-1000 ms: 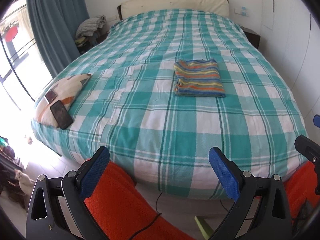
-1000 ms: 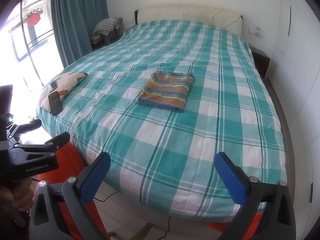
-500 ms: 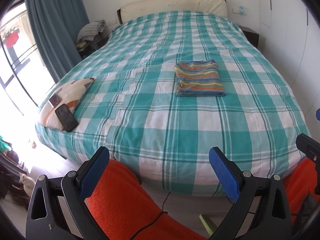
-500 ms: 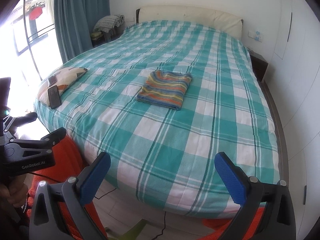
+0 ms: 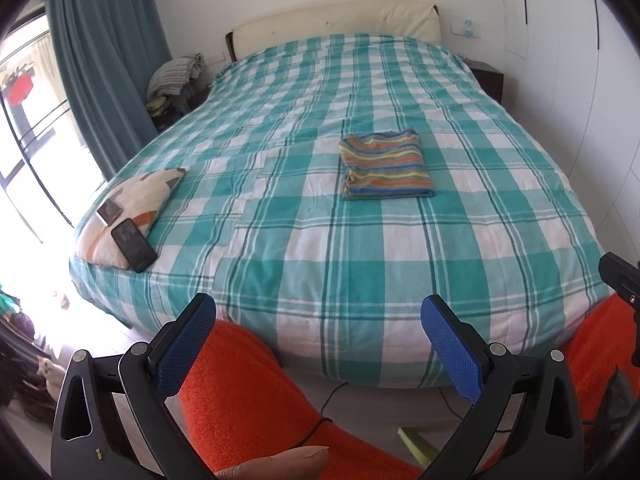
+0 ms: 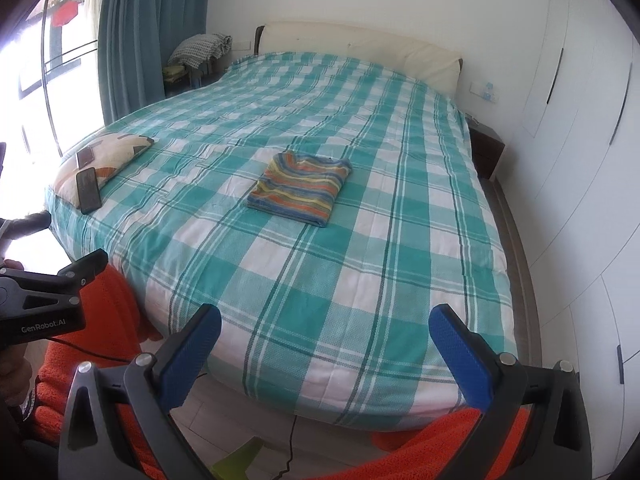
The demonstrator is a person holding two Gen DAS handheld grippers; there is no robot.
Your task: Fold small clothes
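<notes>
- The bed point(image 5: 320, 208) fills most of both views, spread with a teal-and-white checked cover that hangs over its near edge; a cream headboard point(image 5: 336, 26) runs along its far edge against the wall.
- A teal curtain point(image 5: 104, 72) hangs beside the window past the bed's left side, and white cupboard doors point(image 6: 580, 160) line the wall on the bed's right side.
- Orange fabric point(image 5: 248, 392) covers the person's legs in front of the bed's near edge, below both claws.
- A patterned pillow point(image 5: 132, 208) lies at the bed's near left corner.
- The folded striped shirt point(image 5: 384, 164), the small garment of the task, lies flat near the middle of the bed, a little toward the right side, well apart from the pillow and from both claws.
- The left claw point(image 5: 320, 344) hangs off the bed's near edge, its blue-padded fingers point(image 5: 188, 344) spread wide and grasping nothing.
- The right claw point(image 6: 324, 352) is likewise off the near edge, released, with its blue pads point(image 6: 460, 356) far apart and nothing between them.
- A dark phone point(image 5: 134, 244) rests on the near end of the pillow, with a smaller dark card point(image 5: 109, 211) just beyond it.
- A fingertip point(image 5: 276, 464) shows at the bottom edge of the left view.
</notes>
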